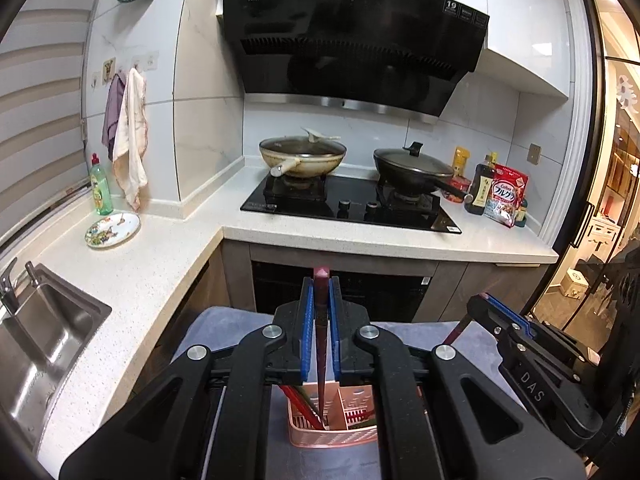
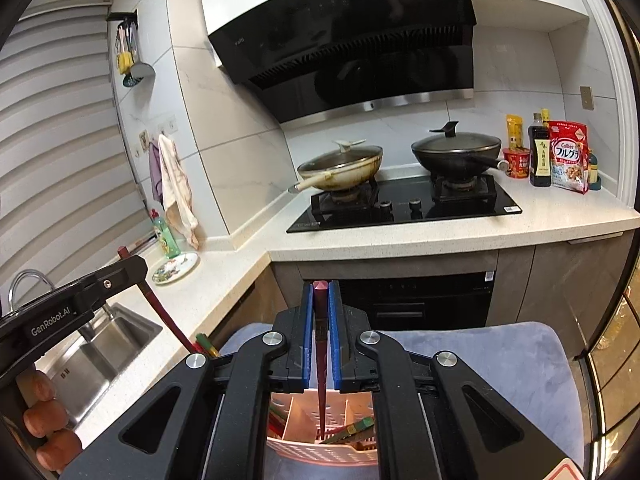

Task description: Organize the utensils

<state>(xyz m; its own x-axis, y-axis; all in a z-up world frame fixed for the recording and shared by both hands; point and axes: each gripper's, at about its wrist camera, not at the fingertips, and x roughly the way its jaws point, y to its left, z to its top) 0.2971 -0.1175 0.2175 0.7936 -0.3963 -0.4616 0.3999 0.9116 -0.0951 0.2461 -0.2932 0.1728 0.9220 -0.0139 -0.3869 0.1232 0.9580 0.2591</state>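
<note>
Black left gripper, right gripper; blue jaws, silver screws.

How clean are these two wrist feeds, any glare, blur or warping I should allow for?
Left wrist view: sharp, strong fisheye bending of the countertop, glare on the range hood, dark vignette corners. Right wrist view: equally sharp, the window blinds bow, orange light at the right edge.

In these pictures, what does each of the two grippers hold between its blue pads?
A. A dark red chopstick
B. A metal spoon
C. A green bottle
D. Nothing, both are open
A: the left gripper and the right gripper are each shut on a dark red chopstick, its tip down over the pink utensil basket.
</note>
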